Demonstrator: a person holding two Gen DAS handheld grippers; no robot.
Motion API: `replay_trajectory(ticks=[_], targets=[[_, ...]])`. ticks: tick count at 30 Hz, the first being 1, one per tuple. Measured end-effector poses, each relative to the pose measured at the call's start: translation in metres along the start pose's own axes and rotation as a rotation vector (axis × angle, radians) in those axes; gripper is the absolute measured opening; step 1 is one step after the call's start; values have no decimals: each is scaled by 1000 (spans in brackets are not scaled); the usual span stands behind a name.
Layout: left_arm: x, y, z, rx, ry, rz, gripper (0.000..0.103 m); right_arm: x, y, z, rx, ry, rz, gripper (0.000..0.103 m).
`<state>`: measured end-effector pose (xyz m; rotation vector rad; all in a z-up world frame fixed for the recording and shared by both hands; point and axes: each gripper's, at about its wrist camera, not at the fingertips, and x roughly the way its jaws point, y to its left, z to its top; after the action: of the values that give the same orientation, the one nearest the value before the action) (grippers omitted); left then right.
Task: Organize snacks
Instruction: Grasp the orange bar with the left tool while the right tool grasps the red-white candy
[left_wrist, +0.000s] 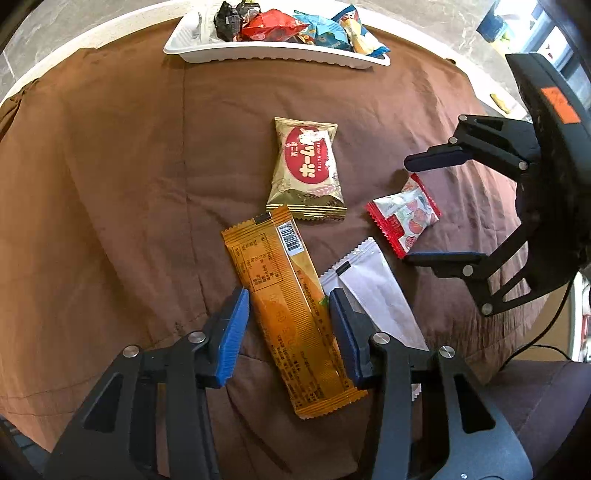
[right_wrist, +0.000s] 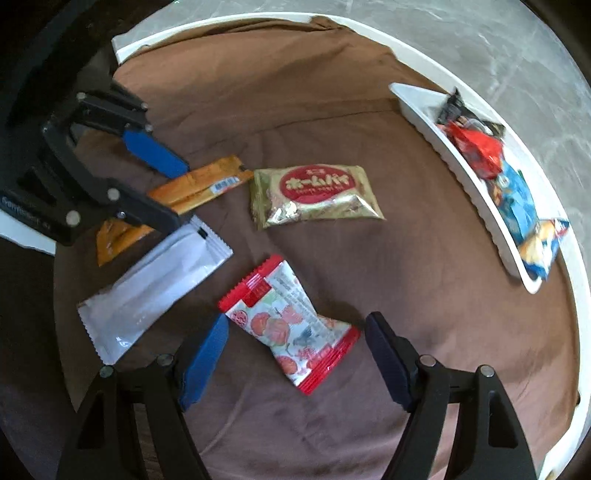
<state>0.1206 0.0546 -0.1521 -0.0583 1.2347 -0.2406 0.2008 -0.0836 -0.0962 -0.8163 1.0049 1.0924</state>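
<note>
We find the left gripper (left_wrist: 288, 325) pointed steeply down over the orange bar packet (left_wrist: 291, 314), its blue pads standing either side of the packet's midsection. The jaws are partly open; the right pad sits at the wrapper's edge, the left pad shows a sliver of cloth beside it, so we judge the grip not yet made. The packet lies flat on the brown cloth (left_wrist: 110, 184), its far end touching the gold packet (left_wrist: 306, 173) and its right edge overlapping the white sachet (left_wrist: 373, 291).

For a sound pick, we advise the pads settle low enough to catch the wrapper across its width, clear of the white sachet, or both may lift together. A flat foil wrapper can buckle or slip out; a pinch at mid-length would keep it level.

Further right, the right gripper (right_wrist: 295, 354) stands wide open over the red-and-white packet (right_wrist: 291, 325), holding nothing; both pads are apart from the wrapper. That packet is crumpled and puffed, so we judge it will compress easily; closing across its narrow waist looks most secure.

The white tray (left_wrist: 273, 55) at the table's far edge already holds several snacks, and is presumably the destination for the four packets on the cloth.
</note>
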Motion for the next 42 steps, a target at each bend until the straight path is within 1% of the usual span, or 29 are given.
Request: replay_trajectory(ticks=[2, 6, 10, 14, 17, 18, 20, 28, 33, 42], targets=[[0, 1, -1, 7, 1, -2, 43, 1, -4, 2, -1, 6, 17, 74], [0, 0, 0, 16, 3, 3, 43, 1, -9, 5, 0, 6, 45, 59], [1, -4, 0, 40, 3, 22, 43, 3, -15, 7, 40, 9, 62, 50], [1, -2, 2, 37, 3, 13, 43, 3, -22, 6, 94, 4, 76, 50], [1, -1, 2, 34, 1, 4, 42, 1, -30, 3, 153, -5, 106, 50], [1, 0, 2, 27, -1, -3, 40, -1, -32, 2, 174, -12, 116, 50], [0, 1, 2, 16, -2, -18, 39, -3, -39, -2, 223, -30, 147, 50], [-3, 4, 1, 9, -7, -40, 37, -3, -42, -14, 340, -59, 207, 50], [-7, 7, 1, 5, -15, -42, 37, -6, -42, -21, 395, -78, 243, 50], [-19, 13, 4, -23, -40, -79, 37, -12, -46, -32, 476, -109, 323, 49]])
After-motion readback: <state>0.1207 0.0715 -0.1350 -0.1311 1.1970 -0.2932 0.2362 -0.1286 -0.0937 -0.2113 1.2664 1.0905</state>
